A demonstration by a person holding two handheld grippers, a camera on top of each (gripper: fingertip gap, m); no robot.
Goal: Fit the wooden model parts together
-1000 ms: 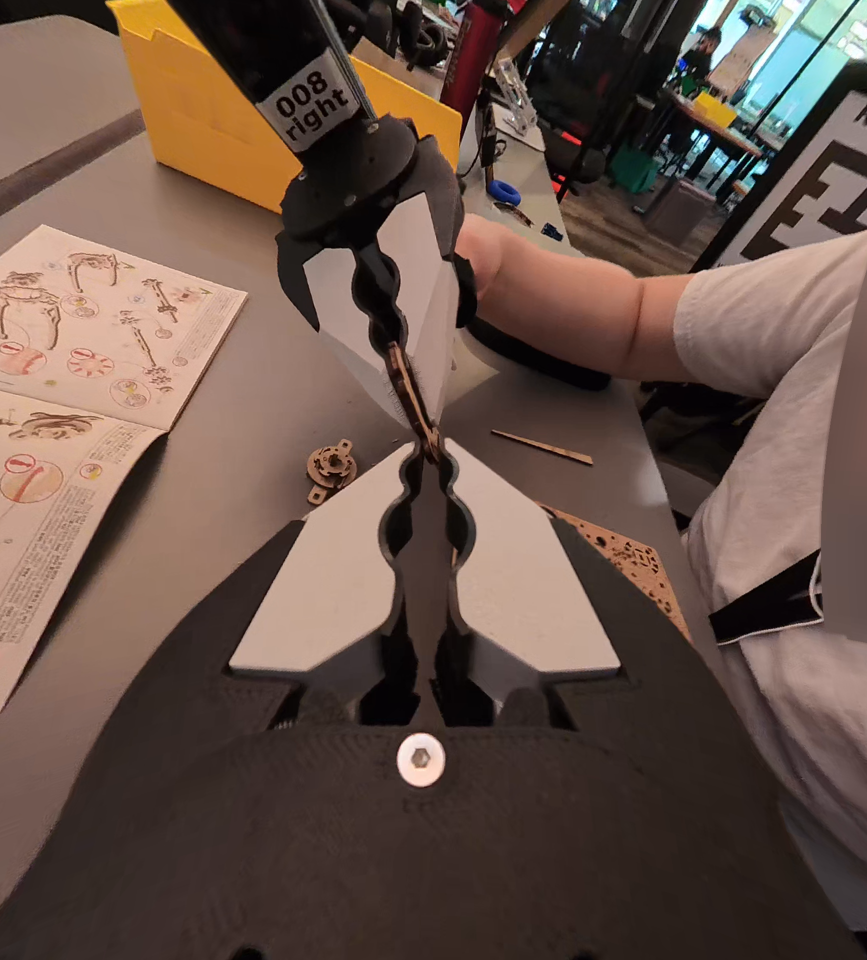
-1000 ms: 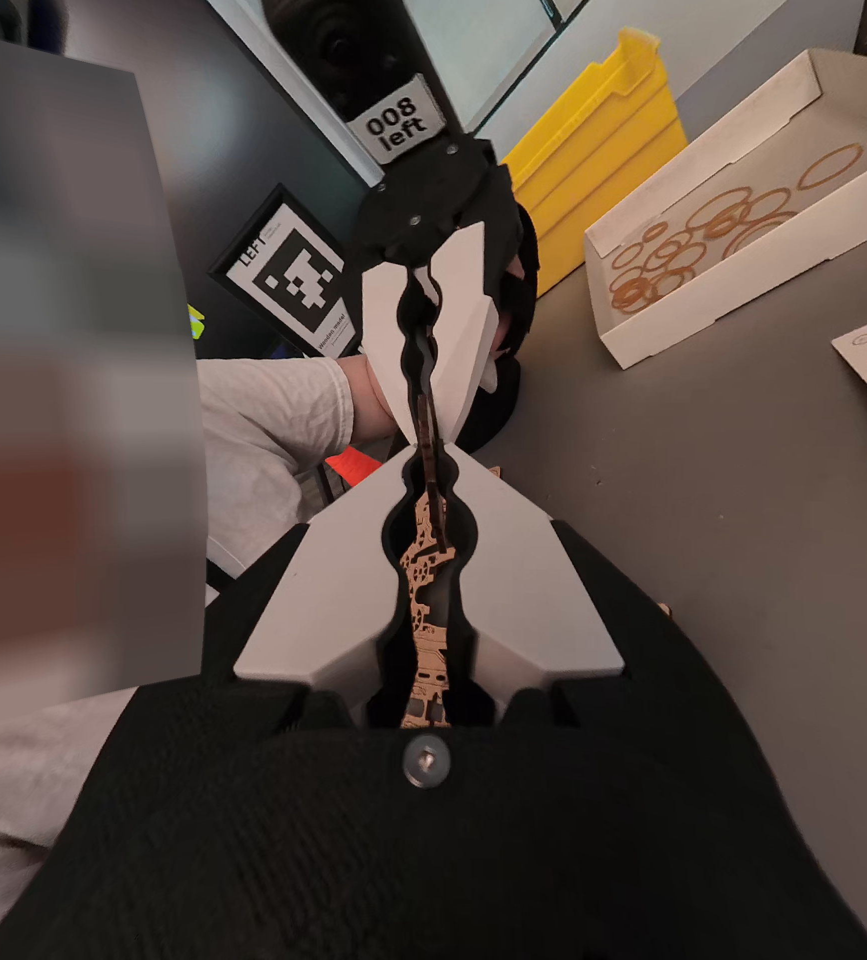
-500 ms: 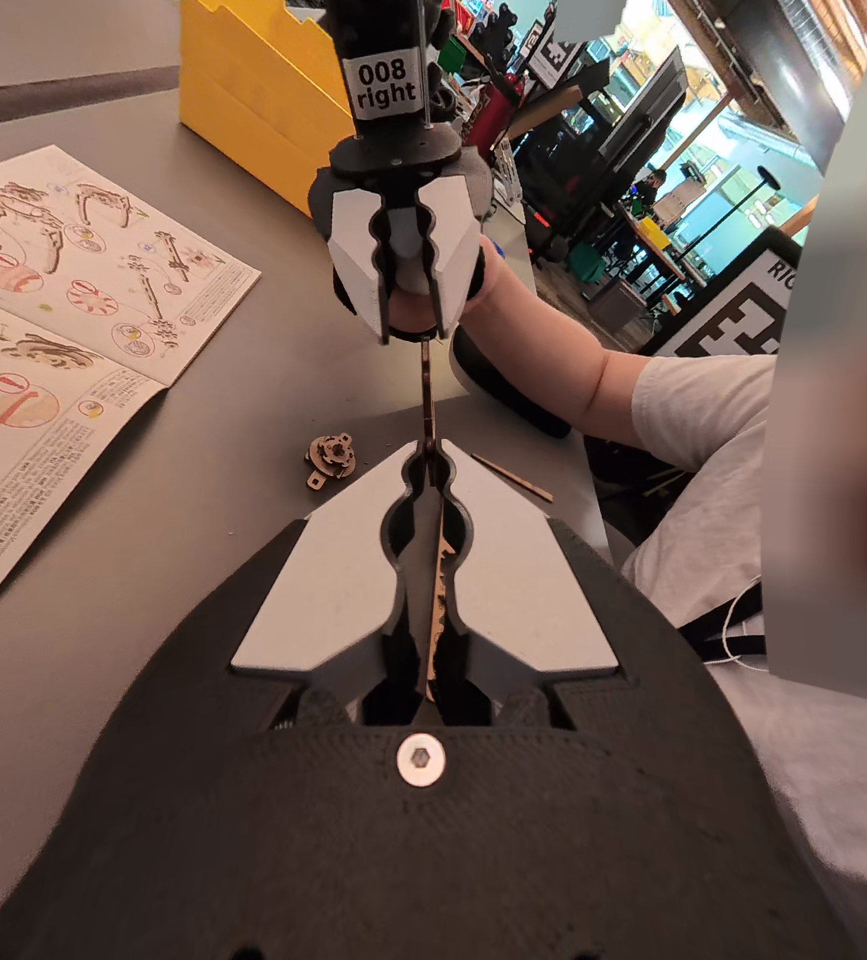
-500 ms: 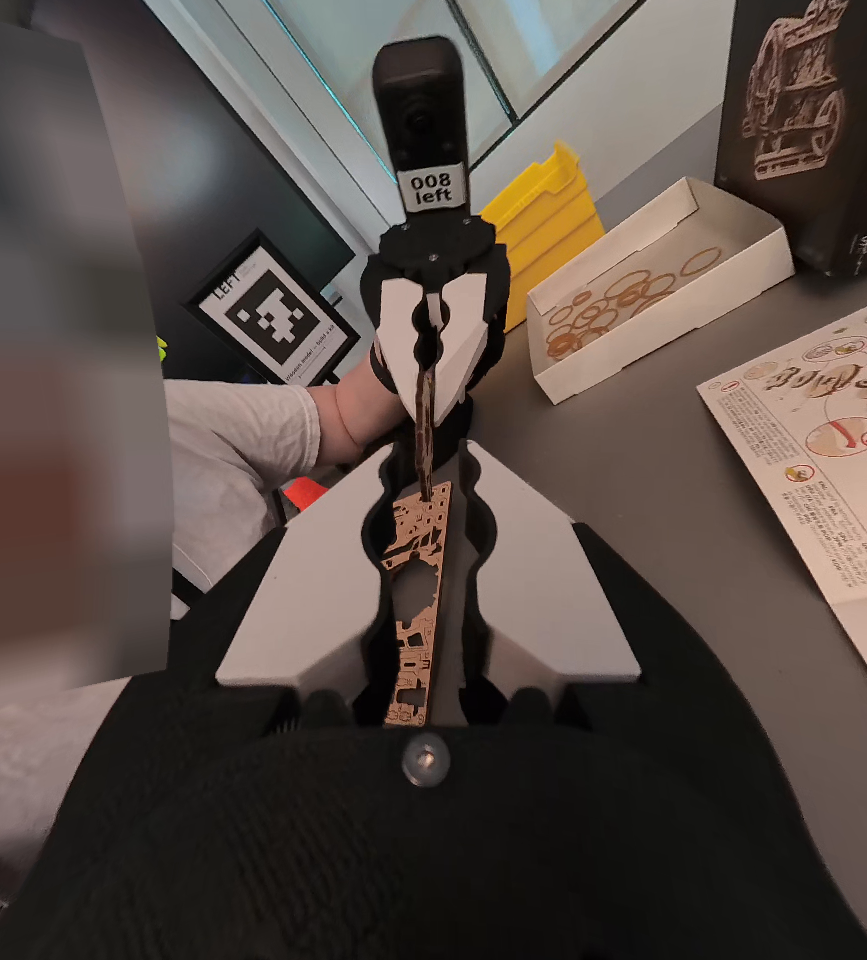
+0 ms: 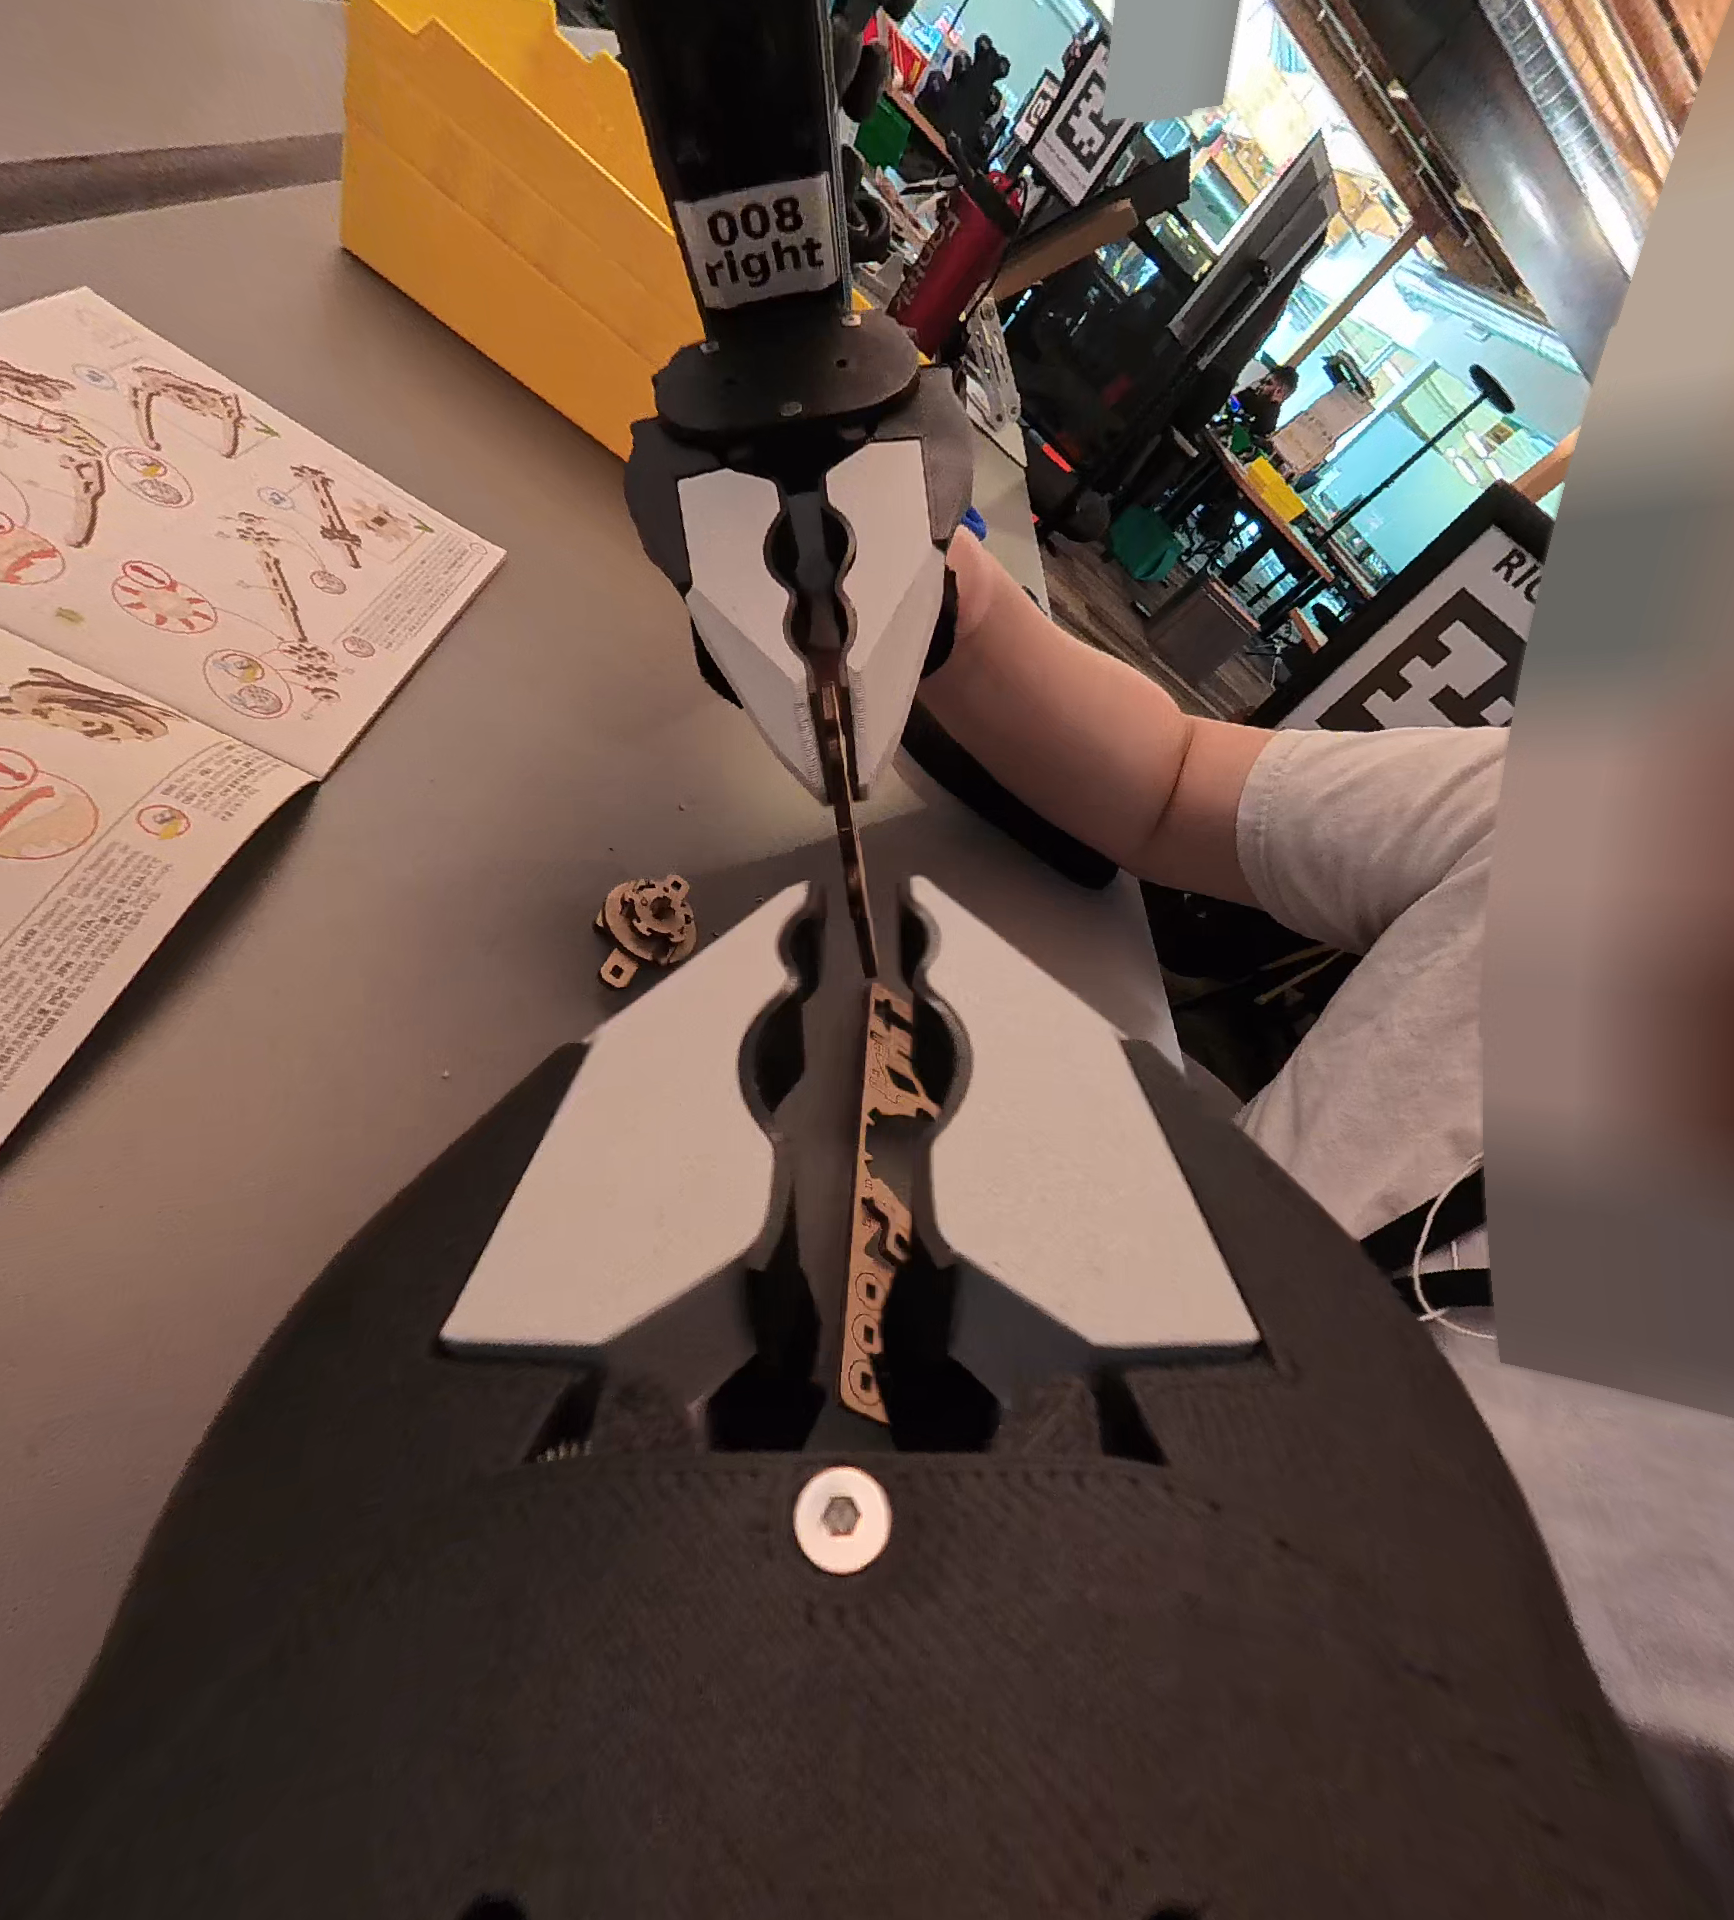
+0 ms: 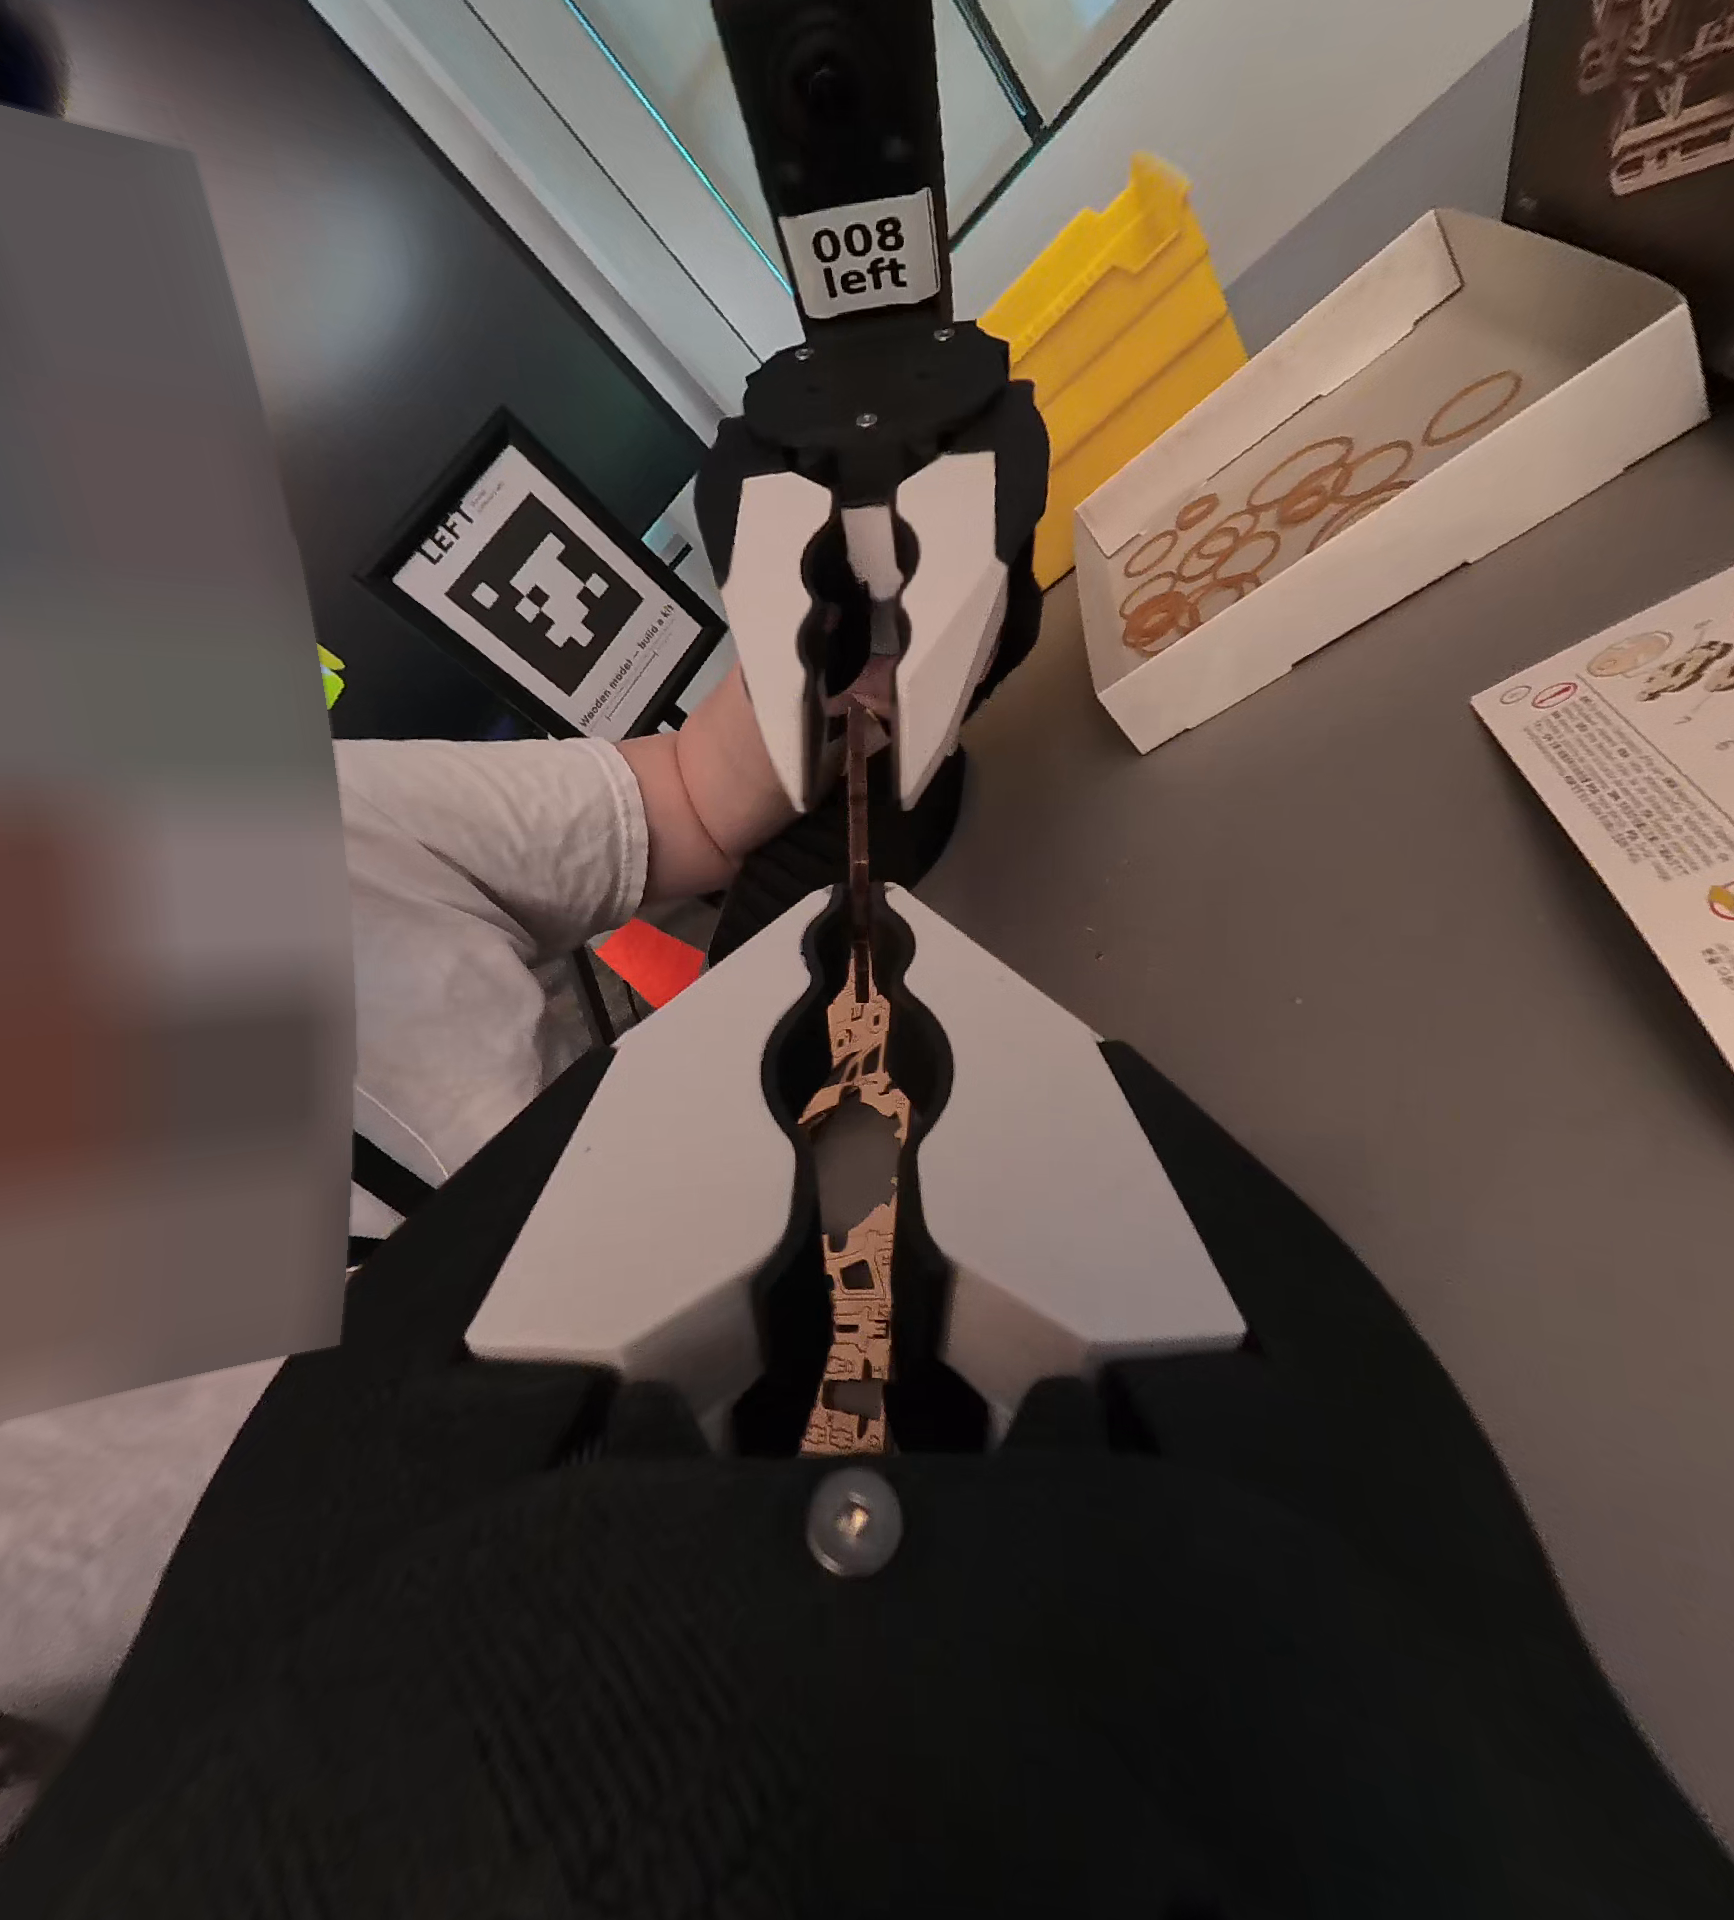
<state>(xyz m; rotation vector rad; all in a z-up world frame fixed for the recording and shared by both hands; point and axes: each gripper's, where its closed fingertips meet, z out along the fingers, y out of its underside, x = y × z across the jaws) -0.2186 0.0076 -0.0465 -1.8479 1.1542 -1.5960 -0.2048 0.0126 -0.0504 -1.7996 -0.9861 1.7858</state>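
We see one grey table (image 5: pixel 343 1039), and above it the two grippers meet tip to tip over a single thin wooden sheet (image 6: pixel 855 1164), held edge-on between them. One yellow bin (image 5: pixel 489 197) stands at the table's far edge in the left wrist view (its contents are hidden from us). One open white cardboard box (image 6: pixel 1258 665) sits beside the bin in the right wrist view, holding a loose scatter of thin tan rings (image 6: pixel 1289 499), too overlapped to count exactly. One dark printed carton (image 6: pixel 1673 156) stands behind that box. One instruction booklet (image 5: pixel 84 665) lies open and flat on the table. One framed black-and-white marker card (image 6: pixel 541 603) stands behind the person's forearm.

The right gripper (image 6: pixel 858 904) has its two white fingers (image 6: pixel 1008 1143) pressed together on the wooden sheet, which runs back through the gap toward the gripper's body. The left gripper (image 5: pixel 858 899) has its jaws slightly parted: the sheet passes between them and we cannot tell whether either one touches it. In each wrist view the other gripper faces the camera, with the sheet's narrow dark edge bridging the two.

One small round wooden gear-like piece (image 5: pixel 647 925) lies on the table just beside the left gripper's tip, apart from everything else.
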